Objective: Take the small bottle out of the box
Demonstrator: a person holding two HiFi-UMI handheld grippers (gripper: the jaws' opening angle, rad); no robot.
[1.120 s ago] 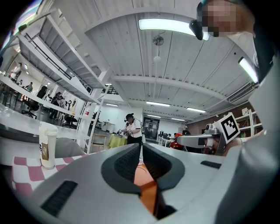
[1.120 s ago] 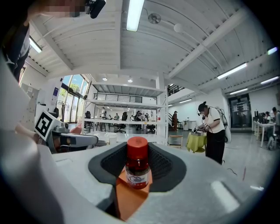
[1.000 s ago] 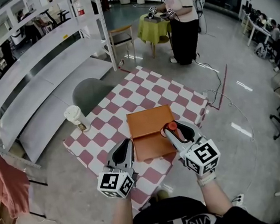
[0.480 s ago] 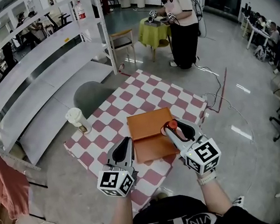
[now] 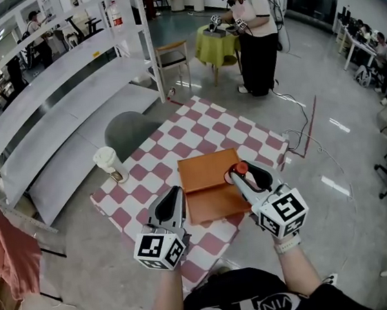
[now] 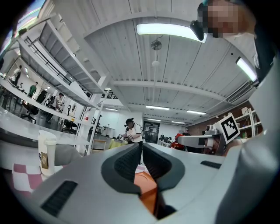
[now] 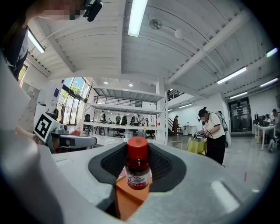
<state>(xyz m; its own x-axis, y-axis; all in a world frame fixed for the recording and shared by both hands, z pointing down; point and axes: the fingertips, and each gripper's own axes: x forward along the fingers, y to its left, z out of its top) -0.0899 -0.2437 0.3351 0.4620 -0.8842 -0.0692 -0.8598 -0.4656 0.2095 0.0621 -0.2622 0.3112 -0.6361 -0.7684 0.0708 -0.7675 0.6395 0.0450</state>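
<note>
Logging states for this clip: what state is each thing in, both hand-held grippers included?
Bottle: capped, upright, gripped.
Right hand-held gripper: shut on the bottle.
Left hand-held gripper: shut, empty.
Box: on the cloth; open or closed unclear.
Cup: upright, lidded.

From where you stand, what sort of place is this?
Probably a large indoor lab or workshop hall: long white shelves, a shiny grey floor, and another person working at a small yellow-covered table.
</note>
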